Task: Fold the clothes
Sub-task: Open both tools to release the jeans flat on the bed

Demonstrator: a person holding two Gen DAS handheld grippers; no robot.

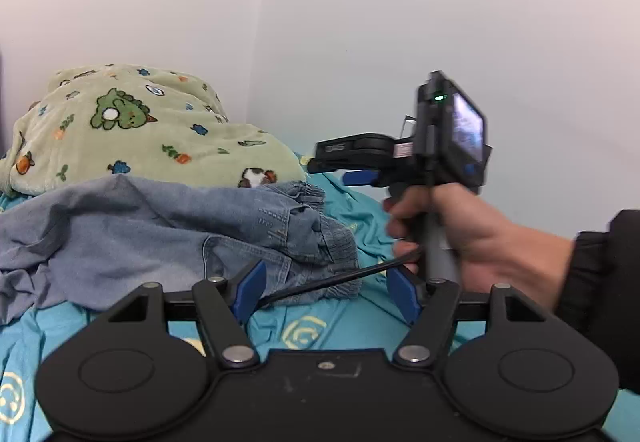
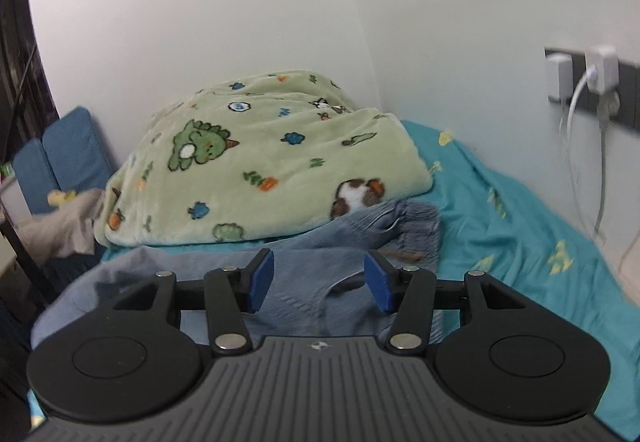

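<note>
Both grippers, left (image 1: 326, 294) and right (image 2: 320, 284), jaws apart over crumpled jeans (image 1: 168, 234) mid-frame; we should pinch the waistband corners, spread flat on the bed (image 2: 520, 226)

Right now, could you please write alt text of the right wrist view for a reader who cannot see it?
The right gripper hangs open and empty above crumpled blue denim jeans on a bed with a teal sheet. Behind the jeans lies a bunched green blanket with dinosaur prints, against a white wall. At right, white chargers sit in a wall socket.
</note>
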